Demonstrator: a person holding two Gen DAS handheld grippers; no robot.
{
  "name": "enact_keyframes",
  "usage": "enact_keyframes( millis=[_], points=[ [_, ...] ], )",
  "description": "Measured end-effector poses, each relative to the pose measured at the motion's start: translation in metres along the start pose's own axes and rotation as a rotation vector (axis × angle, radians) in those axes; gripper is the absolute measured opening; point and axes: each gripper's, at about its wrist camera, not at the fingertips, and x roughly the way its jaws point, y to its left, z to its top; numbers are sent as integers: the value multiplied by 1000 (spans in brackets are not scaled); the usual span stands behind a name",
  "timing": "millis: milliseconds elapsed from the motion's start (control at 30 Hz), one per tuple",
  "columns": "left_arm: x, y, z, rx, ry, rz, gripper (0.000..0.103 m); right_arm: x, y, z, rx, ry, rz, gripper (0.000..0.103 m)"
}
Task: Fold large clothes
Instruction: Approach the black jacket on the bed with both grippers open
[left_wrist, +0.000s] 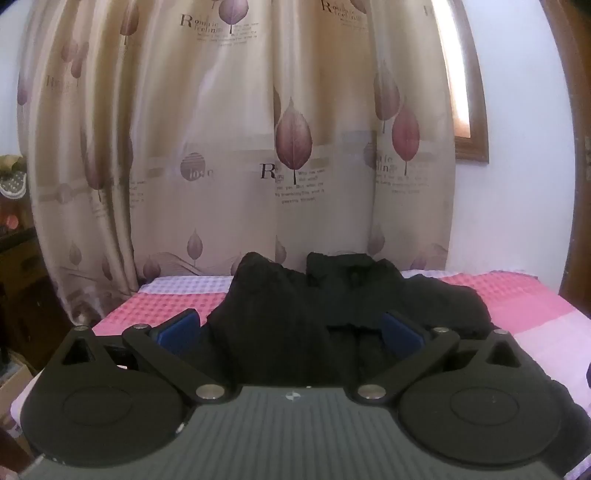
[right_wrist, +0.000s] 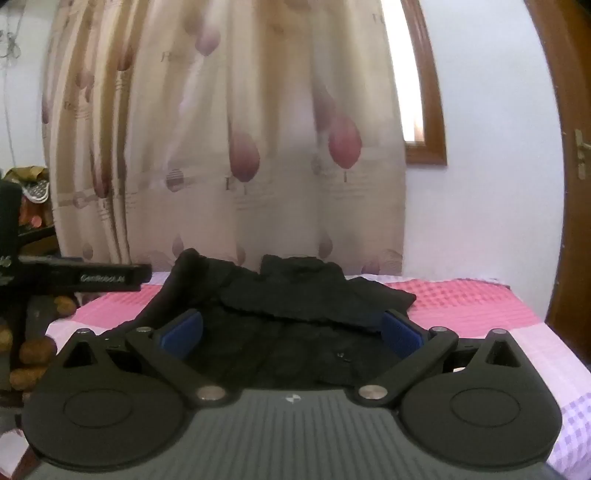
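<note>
black garment lies crumpled on the pink checked bedspread, ahead of both tools. left gripper and right gripper gape wide, holding nothing. leaf-print curtain hangs behind; wooden door stands rightward.

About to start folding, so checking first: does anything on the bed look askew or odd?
Only the black garment: it lies rumpled on the pink checked bedspread, bunched into peaks at the far edge instead of spread flat. Both grippers, left and right, are open and hold nothing.
</note>
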Motion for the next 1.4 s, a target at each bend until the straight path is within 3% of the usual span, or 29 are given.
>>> enact_keyframes(
  millis=[267,300,1000,1400],
  points=[
    [4,-6,-8,-2,17,3,103,4,0,-3,55,33,17,103],
    [5,-5,-11,-4,21,3,103,6,1,2,63,25,-22,103],
    [12,4,-11,7,88,29,103,11,5,-1,63,72,9,103],
    [12,-1,-29,89,56,44,103,17,6,-7,72,101,20,103]
  ],
)
